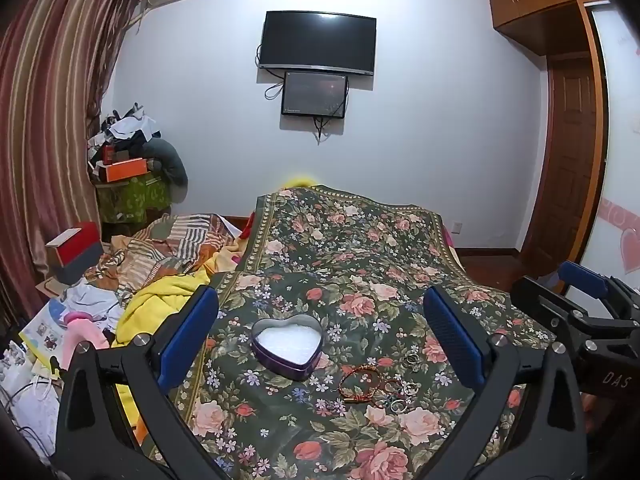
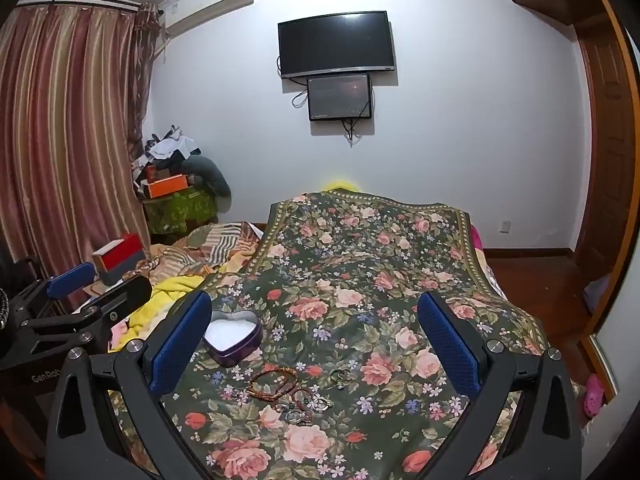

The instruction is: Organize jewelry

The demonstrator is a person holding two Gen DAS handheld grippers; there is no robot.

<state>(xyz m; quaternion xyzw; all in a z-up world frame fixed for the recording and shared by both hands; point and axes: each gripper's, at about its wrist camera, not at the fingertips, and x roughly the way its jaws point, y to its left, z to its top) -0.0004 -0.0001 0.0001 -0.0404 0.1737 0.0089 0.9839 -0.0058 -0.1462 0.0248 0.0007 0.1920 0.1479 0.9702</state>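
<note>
A purple heart-shaped tin with a white lining sits open on the floral cloth. To its right lies a small heap of jewelry: a red and brown cord bracelet and several silver rings. My left gripper is open above the tin and the heap, holding nothing. My right gripper is open too, above the jewelry. Each gripper shows at the edge of the other's view: the right one, the left one.
Crumpled bedding and a yellow cloth lie left of the floral cloth, with a red and grey box beyond. A pile of clothes and boxes stands by the curtain. The cloth drops off at its right edge toward a wooden floor.
</note>
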